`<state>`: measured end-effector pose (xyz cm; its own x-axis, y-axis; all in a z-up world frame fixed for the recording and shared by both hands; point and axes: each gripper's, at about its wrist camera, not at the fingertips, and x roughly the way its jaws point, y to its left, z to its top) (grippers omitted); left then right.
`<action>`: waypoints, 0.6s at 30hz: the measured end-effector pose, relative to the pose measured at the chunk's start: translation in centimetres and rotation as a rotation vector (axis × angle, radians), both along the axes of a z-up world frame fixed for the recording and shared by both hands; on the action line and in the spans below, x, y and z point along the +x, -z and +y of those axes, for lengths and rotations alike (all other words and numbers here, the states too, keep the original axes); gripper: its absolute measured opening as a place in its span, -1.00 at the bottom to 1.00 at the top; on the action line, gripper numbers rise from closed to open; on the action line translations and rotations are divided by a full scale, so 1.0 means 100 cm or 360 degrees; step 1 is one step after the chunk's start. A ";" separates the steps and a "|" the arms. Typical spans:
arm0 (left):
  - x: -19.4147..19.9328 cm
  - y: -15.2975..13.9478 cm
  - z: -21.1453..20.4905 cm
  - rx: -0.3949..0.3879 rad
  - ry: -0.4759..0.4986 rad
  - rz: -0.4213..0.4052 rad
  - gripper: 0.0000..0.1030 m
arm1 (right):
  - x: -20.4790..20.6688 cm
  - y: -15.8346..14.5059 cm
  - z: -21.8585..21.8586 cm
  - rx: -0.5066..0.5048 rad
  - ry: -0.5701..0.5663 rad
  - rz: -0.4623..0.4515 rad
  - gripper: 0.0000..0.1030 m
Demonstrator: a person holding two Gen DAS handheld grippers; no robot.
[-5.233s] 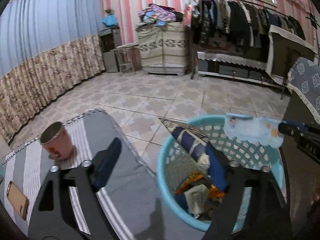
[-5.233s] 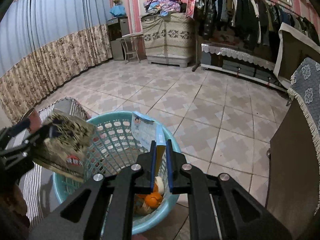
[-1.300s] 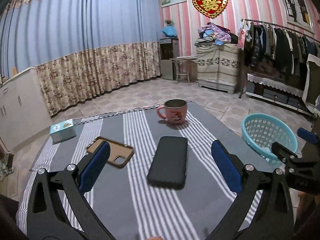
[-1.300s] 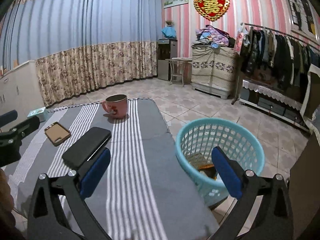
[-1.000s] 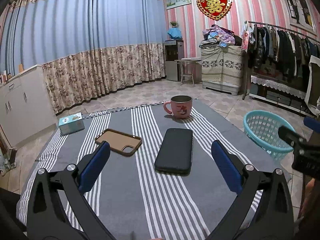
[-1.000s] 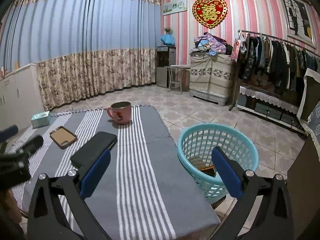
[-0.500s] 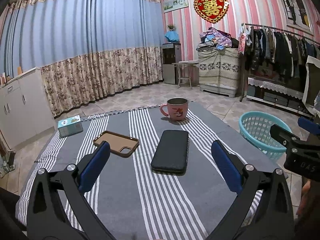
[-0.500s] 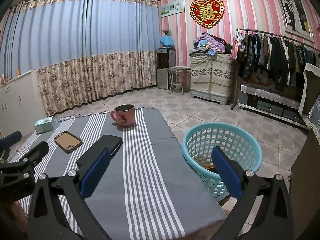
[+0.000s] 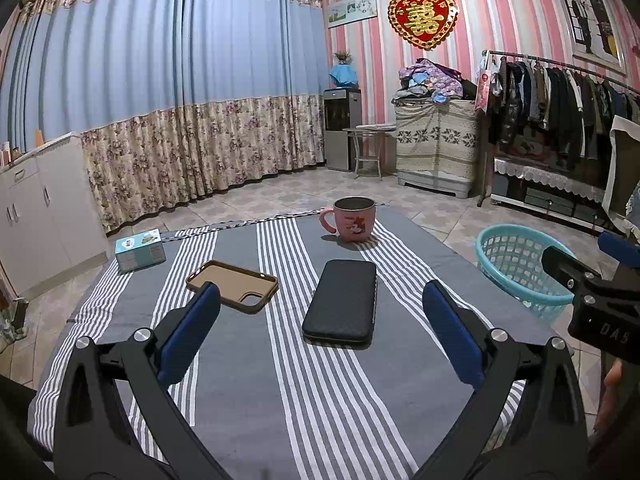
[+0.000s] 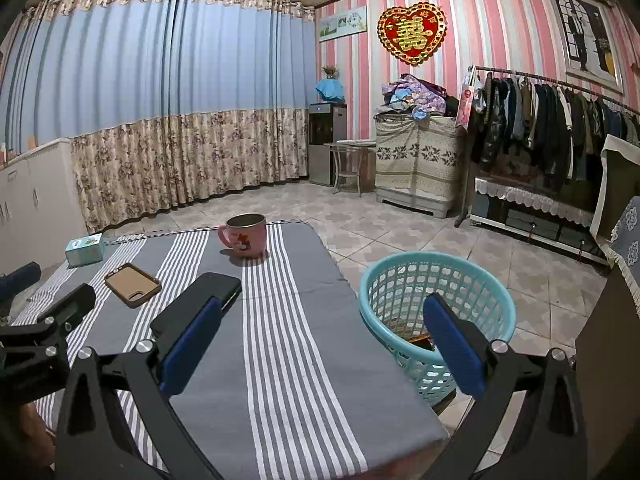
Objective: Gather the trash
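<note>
Left wrist view: I hold the left tongs spread wide and empty above the near half of the surface, which is covered by a grey cloth with white stripes. Between the two blue pads lies a black phone, flat on the cloth; to its left, apart from it, lies a brown phone case with its hollow side up. Beyond the phone stands a pink mug, upright, near the far edge; a small teal box sits at the far left corner. The teal basket stands on the tiled floor just beside the right edge of the surface, and part of my right tongs shows in front of it. Right wrist view: I hold the right tongs likewise spread and empty, one pad over the black phone's near end, the other over the basket, whose rim rises to about the level of the surface. Some trash lies at the bottom of the basket, seen only in part behind the pad; what it is I cannot tell
</note>
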<state>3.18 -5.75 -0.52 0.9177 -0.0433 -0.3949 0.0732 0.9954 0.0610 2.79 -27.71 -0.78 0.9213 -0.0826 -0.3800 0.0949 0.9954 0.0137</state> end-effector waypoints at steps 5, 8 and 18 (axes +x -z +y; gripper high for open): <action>0.002 0.001 0.001 -0.0008 0.0003 0.0006 0.90 | 0.000 0.002 0.002 -0.0022 0.0013 0.0000 0.91; 0.002 0.000 0.000 -0.0005 0.0000 -0.0002 0.90 | -0.001 0.003 0.002 -0.0006 0.0017 0.0004 0.91; 0.003 -0.002 0.000 0.0002 -0.0006 -0.0021 0.90 | 0.000 0.004 0.001 -0.0025 0.0016 0.0002 0.91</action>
<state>3.49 -5.75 -0.31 0.9230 -0.0391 -0.3829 0.0684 0.9956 0.0632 2.80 -27.65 -1.15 0.9199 -0.0979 -0.3796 0.1049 0.9945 -0.0022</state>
